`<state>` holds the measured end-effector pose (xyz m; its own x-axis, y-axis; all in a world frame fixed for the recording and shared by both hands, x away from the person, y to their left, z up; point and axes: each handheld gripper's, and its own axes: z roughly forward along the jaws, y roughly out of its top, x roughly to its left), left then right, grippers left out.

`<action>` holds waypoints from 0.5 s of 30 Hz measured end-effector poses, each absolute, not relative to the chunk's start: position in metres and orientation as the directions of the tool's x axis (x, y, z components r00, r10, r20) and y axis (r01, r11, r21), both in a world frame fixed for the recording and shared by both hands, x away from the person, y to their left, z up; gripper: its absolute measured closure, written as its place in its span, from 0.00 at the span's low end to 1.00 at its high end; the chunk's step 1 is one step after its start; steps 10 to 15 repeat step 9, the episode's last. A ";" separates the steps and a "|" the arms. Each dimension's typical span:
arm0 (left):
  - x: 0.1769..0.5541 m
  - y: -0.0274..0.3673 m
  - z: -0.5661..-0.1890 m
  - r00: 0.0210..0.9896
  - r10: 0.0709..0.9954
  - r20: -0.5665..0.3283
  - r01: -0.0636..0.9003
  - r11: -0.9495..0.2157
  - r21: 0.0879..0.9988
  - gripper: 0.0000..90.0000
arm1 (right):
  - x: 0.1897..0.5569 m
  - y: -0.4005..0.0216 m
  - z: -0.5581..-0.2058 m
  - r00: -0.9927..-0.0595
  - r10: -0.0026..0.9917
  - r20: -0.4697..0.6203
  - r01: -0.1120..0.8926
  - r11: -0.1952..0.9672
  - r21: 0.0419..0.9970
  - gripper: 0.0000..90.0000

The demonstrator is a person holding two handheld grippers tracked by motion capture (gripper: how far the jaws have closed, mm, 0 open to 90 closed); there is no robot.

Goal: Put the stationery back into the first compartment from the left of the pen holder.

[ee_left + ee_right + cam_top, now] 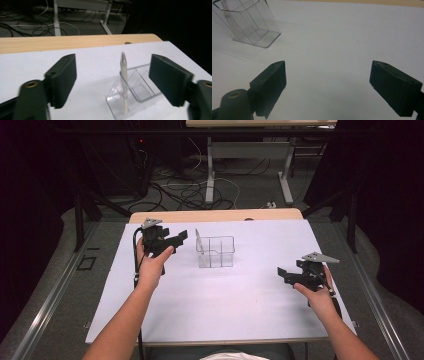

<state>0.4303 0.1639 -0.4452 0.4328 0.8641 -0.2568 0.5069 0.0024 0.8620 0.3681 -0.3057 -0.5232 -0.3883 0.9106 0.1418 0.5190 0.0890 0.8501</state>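
Note:
A clear plastic organizer with several compartments stands upright on the white table top, a little behind the middle. My left gripper hovers just left of it, open, jaws pointing right toward it and holding nothing. In the left gripper view the organizer sits between and beyond the spread jaws of the left gripper, its tall thin panel edge-on. My right gripper is open over the table's right side, jaws pointing left. In the right gripper view, the organizer lies far off at upper left, beyond the right gripper.
A strip of bare wood runs along the table's far edge. Beyond it are the white legs of another table and loose cables on the floor. Dark curtains close in both sides.

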 end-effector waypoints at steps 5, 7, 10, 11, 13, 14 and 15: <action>0.417 0.175 -0.457 0.442 0.863 -0.246 0.522 -0.024 0.853 0.19 | 0.368 -0.305 -0.524 -0.388 0.911 0.139 0.521 0.092 0.849 0.15; 0.412 0.179 -0.463 0.435 0.867 -0.242 0.521 -0.023 0.853 0.18 | 0.368 -0.305 -0.524 -0.387 0.911 0.139 0.519 0.091 0.850 0.15; 0.409 0.182 -0.466 0.440 0.867 -0.233 0.517 -0.033 0.855 0.16 | 0.369 -0.305 -0.524 -0.387 0.911 0.140 0.521 0.091 0.848 0.15; 0.409 0.182 -0.466 0.440 0.867 -0.233 0.517 -0.033 0.855 0.16 | 0.369 -0.305 -0.524 -0.387 0.911 0.140 0.521 0.091 0.848 0.15; 0.409 0.182 -0.466 0.440 0.867 -0.233 0.517 -0.033 0.855 0.16 | 0.369 -0.305 -0.524 -0.387 0.911 0.140 0.521 0.091 0.848 0.15; 0.409 0.182 -0.466 0.440 0.867 -0.233 0.517 -0.033 0.855 0.16 | 0.369 -0.305 -0.524 -0.387 0.911 0.140 0.521 0.091 0.848 0.15; 0.409 0.182 -0.466 0.440 0.867 -0.233 0.517 -0.033 0.855 0.16 | 0.369 -0.305 -0.524 -0.387 0.911 0.140 0.521 0.091 0.848 0.15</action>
